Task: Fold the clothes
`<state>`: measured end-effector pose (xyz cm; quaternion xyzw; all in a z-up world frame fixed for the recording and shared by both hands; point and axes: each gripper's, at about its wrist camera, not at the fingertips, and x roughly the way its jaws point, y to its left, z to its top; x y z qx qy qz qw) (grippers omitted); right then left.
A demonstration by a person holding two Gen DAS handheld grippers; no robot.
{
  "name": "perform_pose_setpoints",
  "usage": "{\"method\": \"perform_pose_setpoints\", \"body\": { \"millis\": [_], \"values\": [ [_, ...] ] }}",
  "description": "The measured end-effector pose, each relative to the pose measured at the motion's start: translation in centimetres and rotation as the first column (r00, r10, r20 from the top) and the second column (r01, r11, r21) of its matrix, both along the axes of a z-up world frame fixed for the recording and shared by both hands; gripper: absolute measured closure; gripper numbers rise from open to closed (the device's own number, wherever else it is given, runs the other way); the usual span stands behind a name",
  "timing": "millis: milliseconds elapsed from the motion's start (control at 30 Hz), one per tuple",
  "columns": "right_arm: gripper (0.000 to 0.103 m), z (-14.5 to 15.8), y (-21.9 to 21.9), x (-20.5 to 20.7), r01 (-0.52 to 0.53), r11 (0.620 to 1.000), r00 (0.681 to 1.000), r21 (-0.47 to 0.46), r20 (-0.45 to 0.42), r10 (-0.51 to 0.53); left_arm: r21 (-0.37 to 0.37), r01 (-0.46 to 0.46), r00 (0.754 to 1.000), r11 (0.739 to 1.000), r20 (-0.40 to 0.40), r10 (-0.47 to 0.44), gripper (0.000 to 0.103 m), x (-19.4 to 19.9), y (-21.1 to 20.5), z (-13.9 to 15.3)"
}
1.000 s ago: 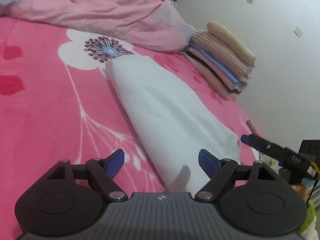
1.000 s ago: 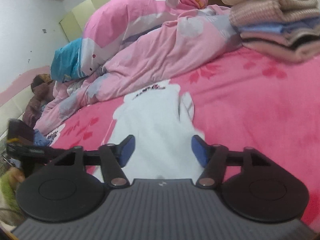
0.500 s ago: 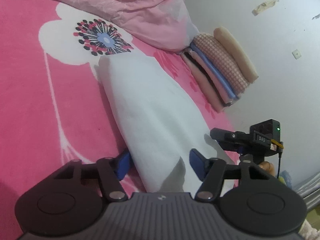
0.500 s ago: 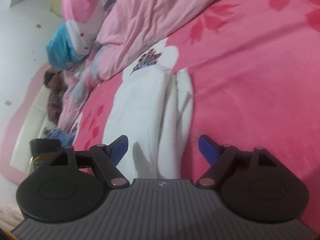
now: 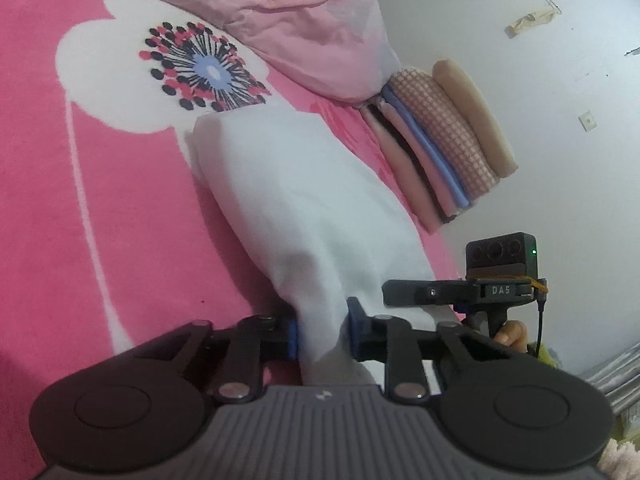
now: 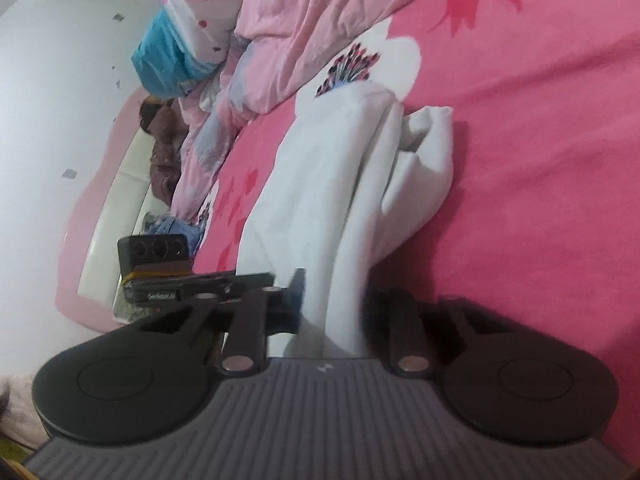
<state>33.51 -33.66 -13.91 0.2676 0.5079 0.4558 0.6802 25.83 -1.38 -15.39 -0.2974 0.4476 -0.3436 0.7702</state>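
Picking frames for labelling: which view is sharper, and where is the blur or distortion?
Left wrist view: sharper; white garment and folded stack clear, fisheye bending the edges. Right wrist view: motion-smeared, worst at the right gripper; soft shadow beside the garment.

the left gripper (image 5: 322,334) is low, with its two blue fingers squeezed in close. the right gripper (image 6: 334,312) is low beside it, fingers pinched in close too, a bit blurry.
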Motion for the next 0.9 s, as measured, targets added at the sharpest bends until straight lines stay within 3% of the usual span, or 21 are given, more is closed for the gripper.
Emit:
{"method": "perform_pose_setpoints", "body": {
  "millis": [133, 233, 467, 667, 767, 900],
  "values": [
    [0.094, 1.3, 0.0, 0.0, -0.008, 0.998, 0.999, 0.063, 0.037, 0.005, -0.026, -0.013, 1.000, 1.000, 0.013, 0.013, 0.088, 0.1, 0.3, 0.5],
    [0.094, 3.5, -0.1, 0.8, 0.002, 0.997, 0.994, 0.071, 0.112, -0.010, -0.058, -0.019, 0.999, 0.998, 0.045, 0.022, 0.090, 0.5, 0.5, 1.8],
    [0.094, 9.1, -0.4, 2.8, 0.028, 0.997, 0.952, 0.074, 0.301, -0.049, -0.031, -0.008, 0.974, 0.999, 0.228, 0.015, 0.092, 3.0, -0.5, 6.9],
    [0.094, 13.5, -0.5, 5.0, 0.061, 0.996, 0.884, 0.068, 0.460, -0.086, 0.040, -0.050, 0.910, 0.998, 0.413, 0.029, 0.093, 7.2, -2.5, 12.1],
    [0.094, 15.2, -0.4, 6.9, 0.096, 0.994, 0.832, 0.047, 0.544, -0.106, 0.118, -0.098, 0.849, 0.988, 0.529, 0.021, 0.093, 8.5, -4.0, 13.9],
    [0.094, 15.1, 0.3, 8.6, 0.130, 0.991, 0.782, -0.019, 0.616, -0.091, 0.246, -0.155, 0.777, 0.957, 0.628, -0.036, 0.093, 8.9, -6.4, 13.4]
  ]
}}
